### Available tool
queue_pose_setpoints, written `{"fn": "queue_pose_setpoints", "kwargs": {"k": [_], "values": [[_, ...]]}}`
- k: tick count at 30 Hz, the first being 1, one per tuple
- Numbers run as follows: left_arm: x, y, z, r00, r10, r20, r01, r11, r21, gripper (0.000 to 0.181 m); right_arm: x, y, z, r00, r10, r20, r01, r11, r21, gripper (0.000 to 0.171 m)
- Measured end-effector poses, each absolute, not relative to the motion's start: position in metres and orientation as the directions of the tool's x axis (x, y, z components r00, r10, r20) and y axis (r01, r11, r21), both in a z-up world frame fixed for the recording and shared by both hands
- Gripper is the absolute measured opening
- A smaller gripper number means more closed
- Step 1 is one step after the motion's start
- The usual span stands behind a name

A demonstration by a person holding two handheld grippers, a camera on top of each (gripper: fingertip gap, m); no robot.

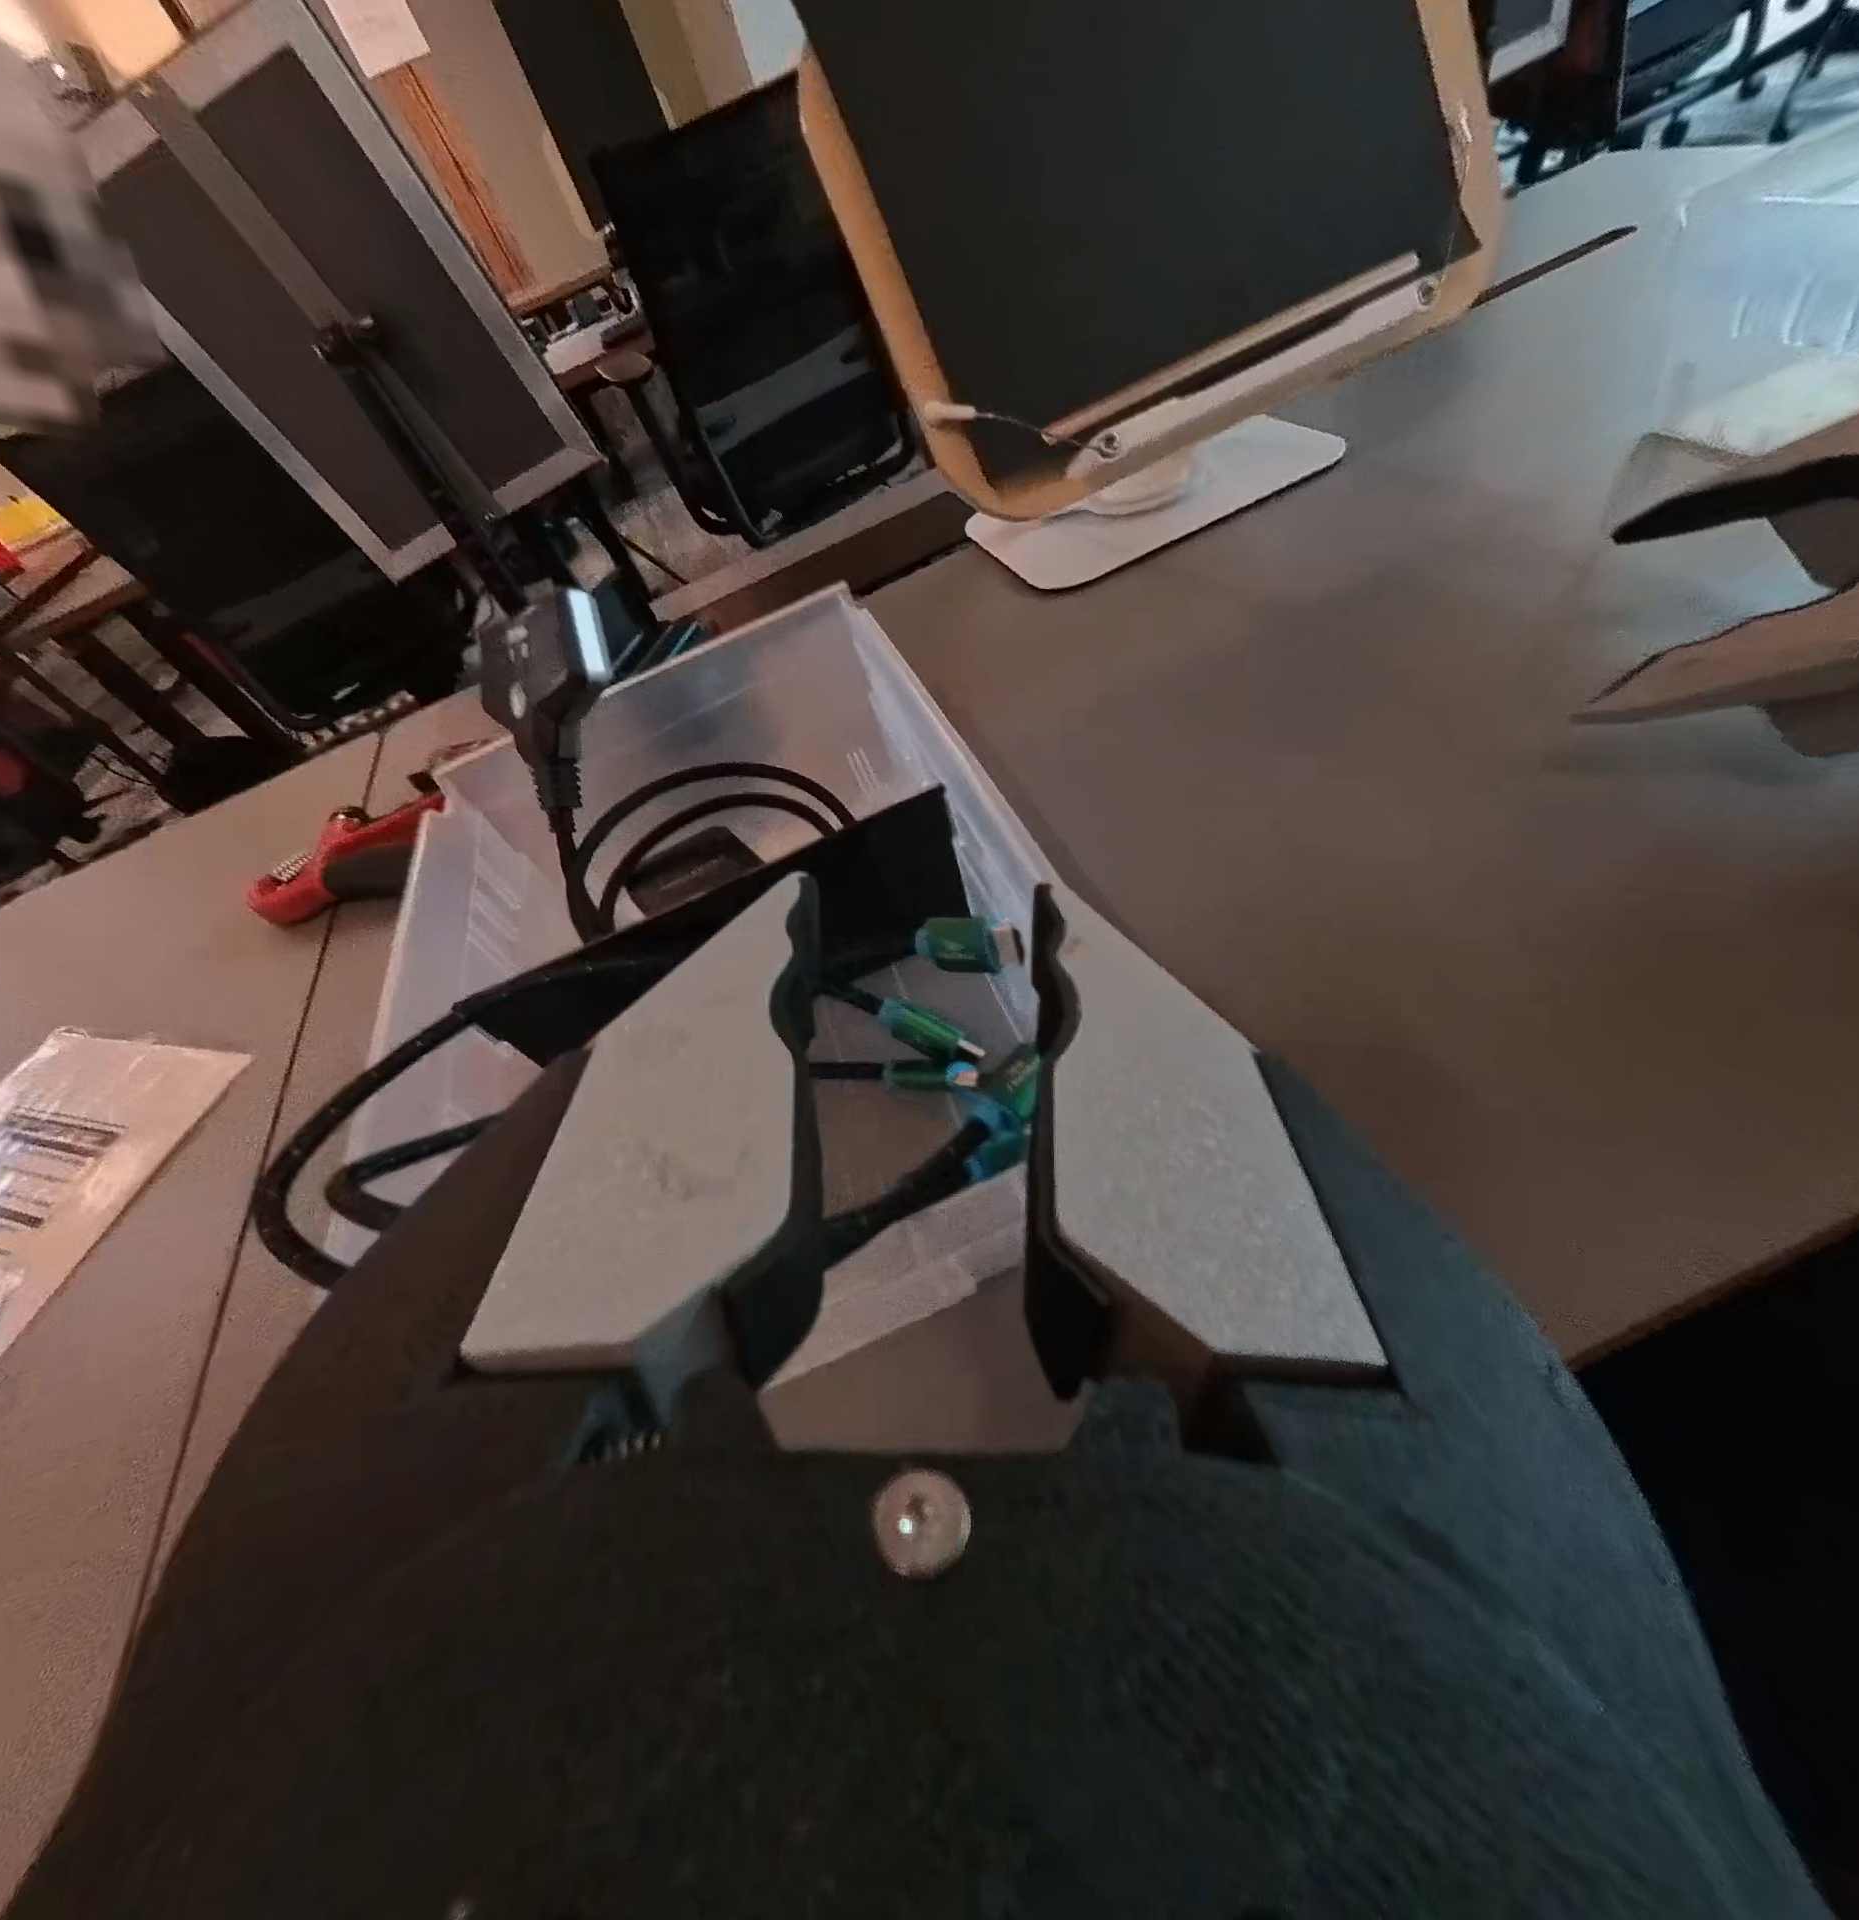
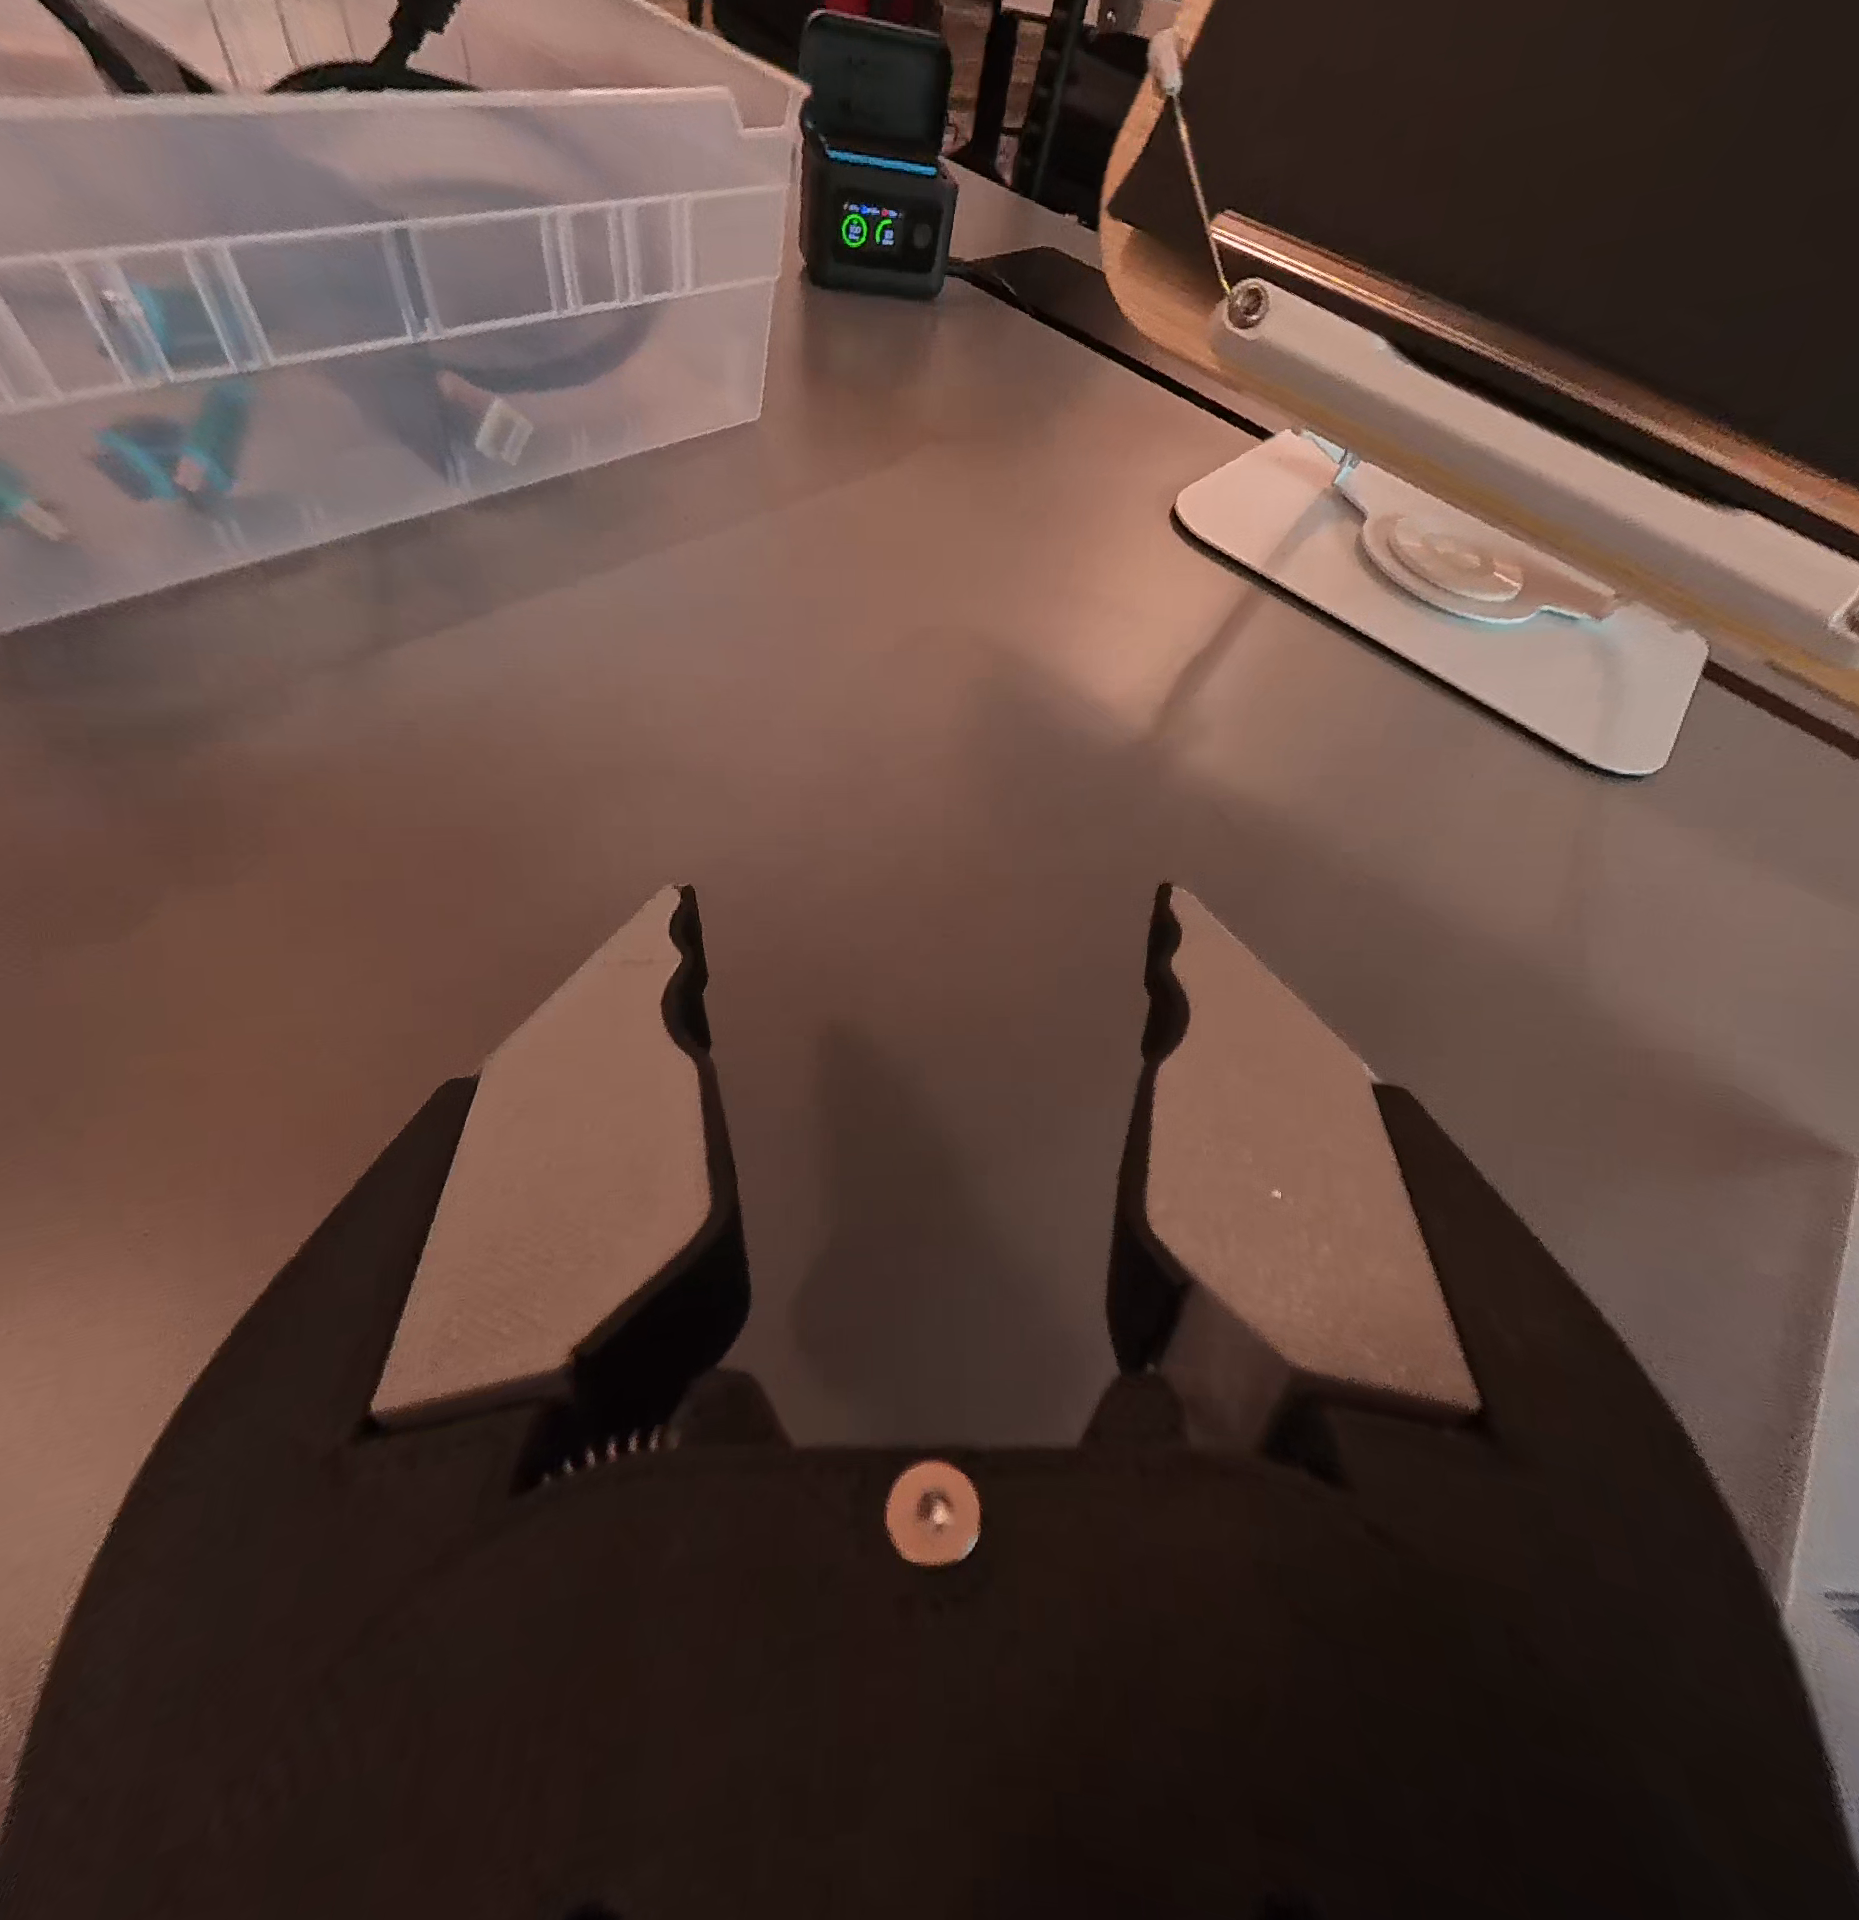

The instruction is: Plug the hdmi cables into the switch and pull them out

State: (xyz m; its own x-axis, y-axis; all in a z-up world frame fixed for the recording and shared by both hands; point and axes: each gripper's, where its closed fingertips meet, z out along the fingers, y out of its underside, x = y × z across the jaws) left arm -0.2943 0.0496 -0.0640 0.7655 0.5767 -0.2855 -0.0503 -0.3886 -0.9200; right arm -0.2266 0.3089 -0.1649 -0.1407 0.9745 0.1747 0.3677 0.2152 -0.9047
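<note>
Left wrist view: left tool spread over bin; right tool spread, empty.

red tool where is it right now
In the left wrist view the red tool lies on the table at mid-left, just left of the clear plastic bin that holds the cables. The right wrist view does not show it.

Grey table bears translucent bin, white stand base.
</note>
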Motion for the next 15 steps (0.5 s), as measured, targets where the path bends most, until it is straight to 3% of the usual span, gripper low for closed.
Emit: {"fn": "queue_pose_setpoints", "kwargs": {"k": [7, 15], "values": [[-0.387, 0.045, -0.023, 0.686, 0.632, -0.361, -0.08, -0.428, -0.9, 0.042, -0.226, 0.324, -0.162, -0.062, 0.995, 0.08, 0.37, 0.097, -0.924, 0.084], [-0.498, 0.089, -0.045, 0.667, 0.616, -0.419, -0.019, -0.548, -0.836, 0.075, -0.224, 0.323, -0.162, -0.039, 0.995, 0.091, 0.371, 0.099, -0.923, 0.082]]}}
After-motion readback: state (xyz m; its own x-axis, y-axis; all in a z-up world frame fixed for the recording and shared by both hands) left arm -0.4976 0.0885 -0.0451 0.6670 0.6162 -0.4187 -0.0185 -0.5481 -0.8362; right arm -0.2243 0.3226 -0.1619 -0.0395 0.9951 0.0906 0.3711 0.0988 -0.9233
